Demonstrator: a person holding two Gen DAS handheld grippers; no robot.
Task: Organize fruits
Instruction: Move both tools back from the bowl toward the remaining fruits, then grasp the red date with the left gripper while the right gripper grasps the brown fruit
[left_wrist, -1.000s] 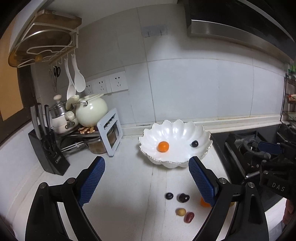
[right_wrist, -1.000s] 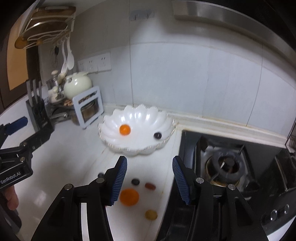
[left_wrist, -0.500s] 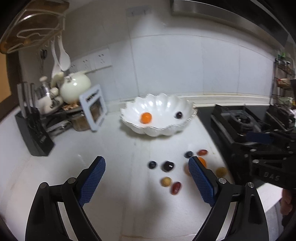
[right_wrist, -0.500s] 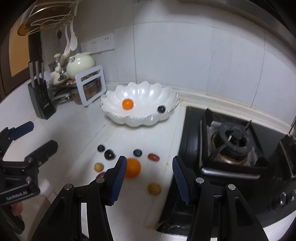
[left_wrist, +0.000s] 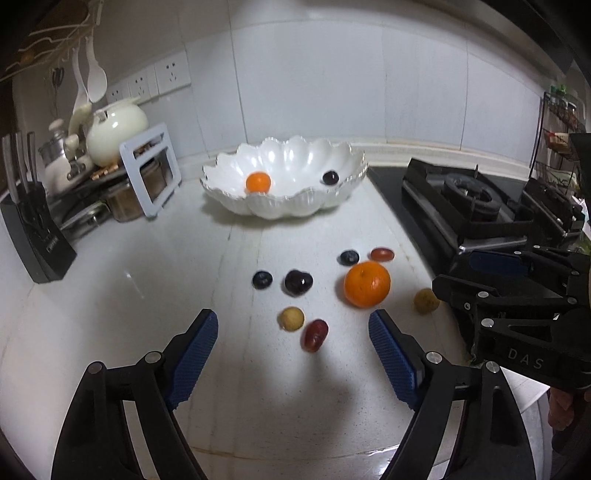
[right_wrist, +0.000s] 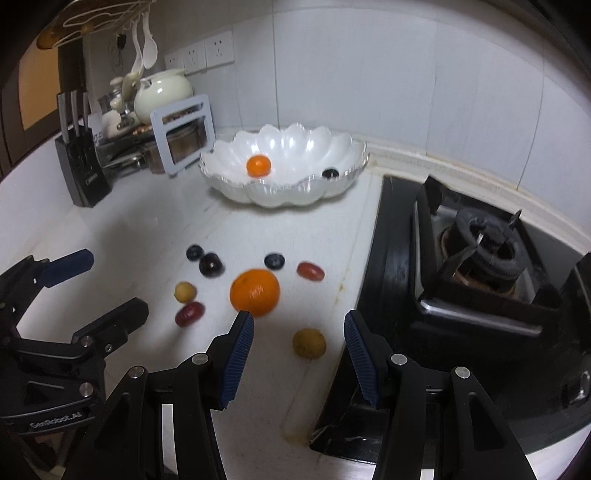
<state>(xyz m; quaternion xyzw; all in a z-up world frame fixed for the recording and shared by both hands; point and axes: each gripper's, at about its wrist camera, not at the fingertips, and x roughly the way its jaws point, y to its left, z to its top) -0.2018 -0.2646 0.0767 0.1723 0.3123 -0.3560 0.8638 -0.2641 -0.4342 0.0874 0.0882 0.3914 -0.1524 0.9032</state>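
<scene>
A: How do the tongs stand?

B: The left gripper (left_wrist: 291, 332) and the right gripper (right_wrist: 299, 338) are both spread wide, holding nothing.

A: And the fruit?

B: 1 small orange (left_wrist: 258, 182) and 1 dark berry (left_wrist: 330, 177) lie in the scalloped bowl (left_wrist: 295, 206). The big orange (right_wrist: 254, 292) and 7 small fruits sit on the counter (left_wrist: 147, 295).
</scene>
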